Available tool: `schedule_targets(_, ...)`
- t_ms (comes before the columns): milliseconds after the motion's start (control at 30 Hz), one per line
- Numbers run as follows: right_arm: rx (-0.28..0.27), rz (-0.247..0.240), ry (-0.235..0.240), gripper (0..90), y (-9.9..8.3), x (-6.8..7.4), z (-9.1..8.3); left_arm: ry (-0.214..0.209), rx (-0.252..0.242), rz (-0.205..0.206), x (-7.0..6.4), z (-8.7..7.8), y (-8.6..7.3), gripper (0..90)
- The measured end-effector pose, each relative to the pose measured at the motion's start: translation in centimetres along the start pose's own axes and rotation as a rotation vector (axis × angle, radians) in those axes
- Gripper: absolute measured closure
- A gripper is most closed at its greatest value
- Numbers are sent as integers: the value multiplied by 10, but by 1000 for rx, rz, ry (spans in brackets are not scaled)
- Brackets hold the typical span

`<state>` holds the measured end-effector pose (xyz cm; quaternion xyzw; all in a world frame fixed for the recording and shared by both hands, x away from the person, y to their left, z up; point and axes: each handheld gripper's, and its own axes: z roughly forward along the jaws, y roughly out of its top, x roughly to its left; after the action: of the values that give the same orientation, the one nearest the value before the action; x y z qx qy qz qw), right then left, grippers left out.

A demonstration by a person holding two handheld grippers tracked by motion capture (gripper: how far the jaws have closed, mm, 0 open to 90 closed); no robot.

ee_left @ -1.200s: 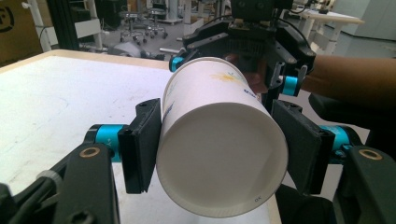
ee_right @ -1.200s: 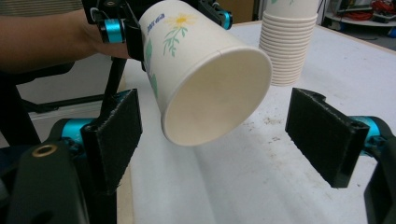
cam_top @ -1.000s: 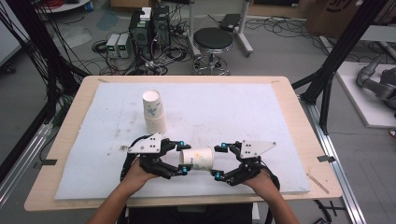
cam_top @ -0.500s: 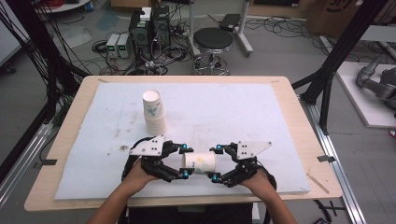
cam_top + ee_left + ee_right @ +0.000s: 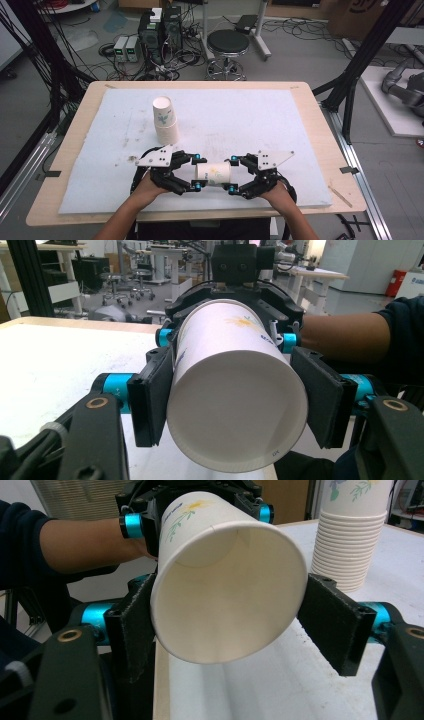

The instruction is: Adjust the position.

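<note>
We treat the paper cup as light and crushable: left claw grips its base, right claw stands released around its rim.

A white paper cup printed with a small floral pattern is held on its side just above the white-covered table, near the front edge. Its closed base is seen in the left gripper view and its open mouth in the right gripper view. A second cup appears to be nested inside it. It is empty, and it is flanked at each end by claw pads.
</note>
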<state>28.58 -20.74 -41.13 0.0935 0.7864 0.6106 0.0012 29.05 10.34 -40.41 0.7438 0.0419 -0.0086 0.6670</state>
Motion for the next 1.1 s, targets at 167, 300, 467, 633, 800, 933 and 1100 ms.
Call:
schedule_targets(167, 6, -1, 0, 277, 0, -1, -1, 8, 20, -23, 0, 2, -2, 344)
schedule_targets(300, 23, 2, -2, 277, 0, -1, 0, 31, 46, -46, -1, 5, -1, 231)
schedule_targets(467, 51, 4, -17, 277, 1, -1, -2, 38, 108, -58, -2, 6, 1, 156)
schedule_targets(633, 111, -17, -48, 277, 5, 0, -2, 91, 174, -29, -4, 6, 8, 150)
schedule_targets(800, 181, -36, -75, 277, 13, 1, -1, 121, 241, 4, -6, 8, 13, 151)
schedule_targets(933, 228, -55, -80, 277, 22, 1, -2, 136, 273, 13, -7, 8, 13, 152)
schedule_targets(1100, 296, -88, -78, 276, 35, 3, -1, 133, 316, 19, -9, 7, 15, 152)
